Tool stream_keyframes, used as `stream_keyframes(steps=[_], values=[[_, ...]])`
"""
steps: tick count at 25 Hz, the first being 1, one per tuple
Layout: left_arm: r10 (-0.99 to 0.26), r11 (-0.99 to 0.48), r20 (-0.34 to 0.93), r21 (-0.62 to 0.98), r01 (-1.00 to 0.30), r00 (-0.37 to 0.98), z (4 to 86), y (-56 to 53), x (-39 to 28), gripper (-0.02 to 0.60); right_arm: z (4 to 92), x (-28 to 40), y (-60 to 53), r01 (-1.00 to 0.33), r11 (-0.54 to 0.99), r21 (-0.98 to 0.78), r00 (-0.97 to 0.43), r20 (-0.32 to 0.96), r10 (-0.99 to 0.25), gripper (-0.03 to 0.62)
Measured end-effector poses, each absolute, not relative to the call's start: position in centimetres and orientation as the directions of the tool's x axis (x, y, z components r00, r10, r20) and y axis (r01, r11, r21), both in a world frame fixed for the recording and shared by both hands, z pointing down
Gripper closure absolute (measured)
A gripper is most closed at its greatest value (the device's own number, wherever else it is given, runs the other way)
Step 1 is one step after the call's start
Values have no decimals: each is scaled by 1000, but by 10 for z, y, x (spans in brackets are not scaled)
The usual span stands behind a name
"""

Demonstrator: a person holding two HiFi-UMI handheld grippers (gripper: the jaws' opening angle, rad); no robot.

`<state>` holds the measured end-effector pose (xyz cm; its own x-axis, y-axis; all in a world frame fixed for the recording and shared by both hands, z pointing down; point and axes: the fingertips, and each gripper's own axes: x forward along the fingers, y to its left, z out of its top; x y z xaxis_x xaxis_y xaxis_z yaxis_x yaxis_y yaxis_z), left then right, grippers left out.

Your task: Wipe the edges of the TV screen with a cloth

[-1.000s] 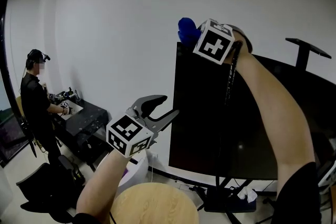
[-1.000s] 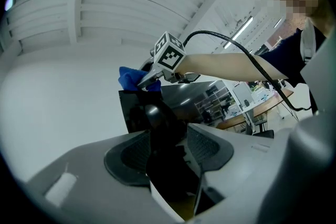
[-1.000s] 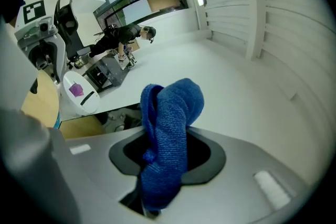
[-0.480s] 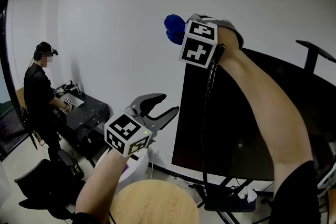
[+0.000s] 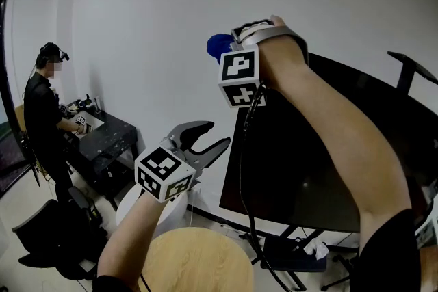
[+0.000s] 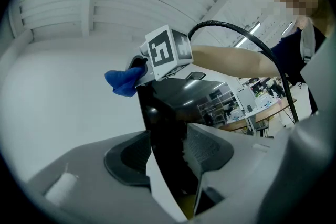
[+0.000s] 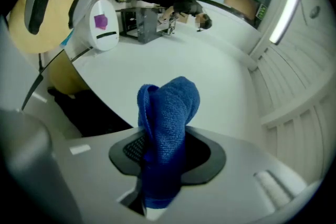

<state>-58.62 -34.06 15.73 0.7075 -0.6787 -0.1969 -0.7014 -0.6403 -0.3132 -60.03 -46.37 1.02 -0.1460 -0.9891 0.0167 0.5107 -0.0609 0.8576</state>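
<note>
right gripper point(image 5: 229, 48) jaws clenched on the blue cloth point(image 5: 217, 46), which sits just off the tv screen point(image 5: 287, 181) top-left corner, over bare wall. left gripper point(image 5: 217, 135) jaws released and empty, beside the tv's left edge.

risks as i see them:
- cloth misses the edge and the hard jaws or marker cube scrape the bezel.
- black cable point(image 5: 243, 167) hangs across the panel and may drag on it.
- cloth is only pinched at a fold, so friction could pull it out.
</note>
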Motion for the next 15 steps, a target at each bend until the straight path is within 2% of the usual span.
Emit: stream_keyframes(steps=[8,15], values=[[-688,-645,-193,-279,-712,699,171,-342,-590,385,63,-599,-461,656,-8,755,-120,93,-988,450],[-700,-643,-185,-259,-721,690,186,-342,-597,385,105,-597,-458,666,0,746,-124,111,-986,451]])
